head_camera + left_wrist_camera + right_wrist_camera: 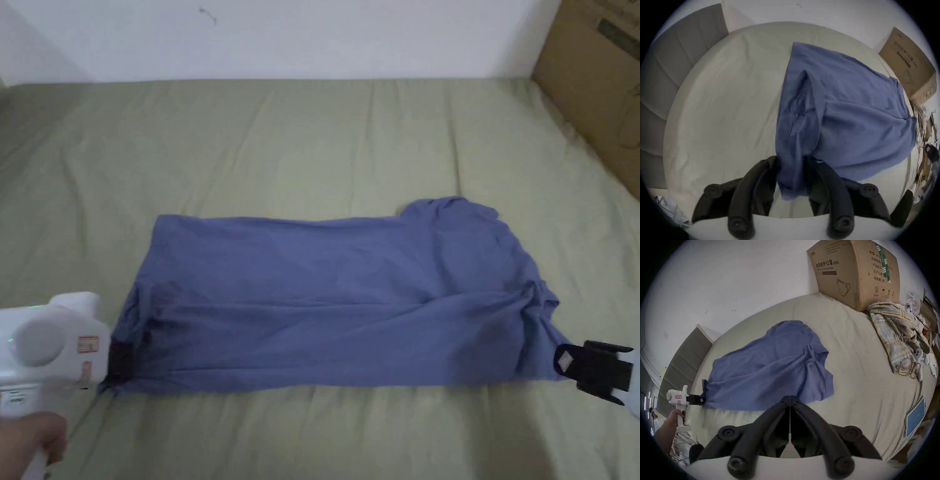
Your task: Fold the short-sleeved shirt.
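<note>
Bed (312,137) w/ olive-green sheet, white wall behind, 1 cardboard box (594,81) at far right corner.

L hand-held gripper (119,362): at shirt's left end, near front edge; person's hand (31,440) on the white grip below, gripper pointing right, about level w/ the bed. In left gripper view a bunch of blue cloth sits between the two jaws, both pressing it — clenched on the shirt (337,300).

R hand-held gripper (572,362): at shirt's right end, near front edge, pointing left. In right gripper view jaws meet tip to tip, closed; tips sit at the cloth's edge, can't tell if any cloth is pinched there.

Shirt: 1, blue, short-sleeved, lying lengthwise L-R across mid-bed, doubled over into a long band. Left end pulled to a gather at L gripper; right end rumpled, sleeve puckered. Long crease runs along the front half.

Right gripper view, bed's right edge: 1 plaid cloth (893,335), 1 blue flat pad (916,417).
</note>
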{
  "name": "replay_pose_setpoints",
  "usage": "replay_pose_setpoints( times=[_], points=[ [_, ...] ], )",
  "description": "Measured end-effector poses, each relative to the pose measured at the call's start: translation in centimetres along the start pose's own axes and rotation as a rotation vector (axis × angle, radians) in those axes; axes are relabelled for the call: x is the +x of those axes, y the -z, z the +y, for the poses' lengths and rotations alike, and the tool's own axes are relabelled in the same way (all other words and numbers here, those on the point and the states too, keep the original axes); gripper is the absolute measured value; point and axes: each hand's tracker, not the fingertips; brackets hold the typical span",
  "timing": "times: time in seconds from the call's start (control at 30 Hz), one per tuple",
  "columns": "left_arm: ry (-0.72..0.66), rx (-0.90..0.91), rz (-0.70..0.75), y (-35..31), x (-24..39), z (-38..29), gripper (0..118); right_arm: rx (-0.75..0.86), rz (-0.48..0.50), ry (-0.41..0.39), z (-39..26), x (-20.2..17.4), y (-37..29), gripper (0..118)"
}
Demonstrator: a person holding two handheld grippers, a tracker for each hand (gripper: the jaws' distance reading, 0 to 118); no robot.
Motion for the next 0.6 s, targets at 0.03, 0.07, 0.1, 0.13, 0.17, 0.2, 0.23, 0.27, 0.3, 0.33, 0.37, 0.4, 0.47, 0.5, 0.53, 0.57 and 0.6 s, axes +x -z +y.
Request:
replay_pose_setpoints(
  times=[0.03,0.07,0.1,0.13,0.17,0.2,0.23,0.27,0.3,0.33,0.37,0.4,0.47,0.5,0.53,0.57,0.6],
  points=[
    [-0.035,0.041,0.000,-0.6,-0.4,0.0,7,-0.006,0.000,-0.007,0.4,0.5,0.3,1],
    [-0.085,0.073,-0.012,-1.2,-0.7,0.0,3,-0.008,-0.003,-0.022,0.8,1.0,0.8,1],
    [-0.112,0.083,-0.036,-1.7,-0.9,-0.2,3,-0.015,-0.023,-0.045,1.3,1.5,1.2,3],
    [-0.111,0.079,-0.053,-2.0,-0.9,-0.3,3,-0.030,-0.037,-0.060,1.9,2.0,2.0,20],
    [-0.091,0.071,-0.041,-2.3,-0.7,-0.5,3,-0.057,-0.047,-0.060,2.4,2.5,3.1,53],
    [-0.076,0.076,-0.038,-2.6,-0.3,-0.5,3,-0.103,-0.077,-0.044,2.9,2.9,4.2,96],
    [-0.053,0.076,-0.035,-2.8,0.0,-0.6,3,-0.141,-0.089,-0.022,3.1,3.3,5.2,104],
    [-0.038,0.080,-0.032,-3.0,0.2,-0.8,3,-0.146,-0.080,0.021,3.5,3.9,6.3,104],
    [-0.031,0.092,-0.025,-3.2,0.2,-0.8,3,-0.185,-0.085,0.059,3.8,4.4,7.5,104],
    [-0.032,0.098,-0.027,-3.1,0.0,-0.7,3,-0.217,-0.130,0.087,4.0,4.9,8.7,104],
    [-0.040,0.105,-0.030,-3.2,-0.2,-0.7,3,-0.246,-0.167,0.104,4.3,5.5,9.8,104],
    [-0.057,0.105,-0.040,-3.2,-0.4,-0.6,3,-0.271,-0.182,0.098,4.3,5.8,10.6,102],
    [-0.078,0.100,-0.045,-3.2,-0.5,-0.6,3,-0.309,-0.157,0.015,4.1,5.0,10.8,85],
    [-0.078,0.099,-0.048,-3.2,-0.5,-0.6,3,-0.287,-0.189,-0.077,4.0,4.3,10.3,57],
    [-0.071,0.098,-0.048,-3.1,-0.5,-0.6,3,-0.257,-0.185,-0.154,3.9,3.6,9.6,21],
    [-0.063,0.097,-0.047,-3.1,-0.4,-0.6,3,-0.249,-0.123,-0.157,4.0,3.3,9.1,6],
    [-0.059,0.096,-0.049,-3.1,-0.4,-0.7,3,-0.258,-0.074,-0.123,3.9,3.0,8.5,6]
  ],
)
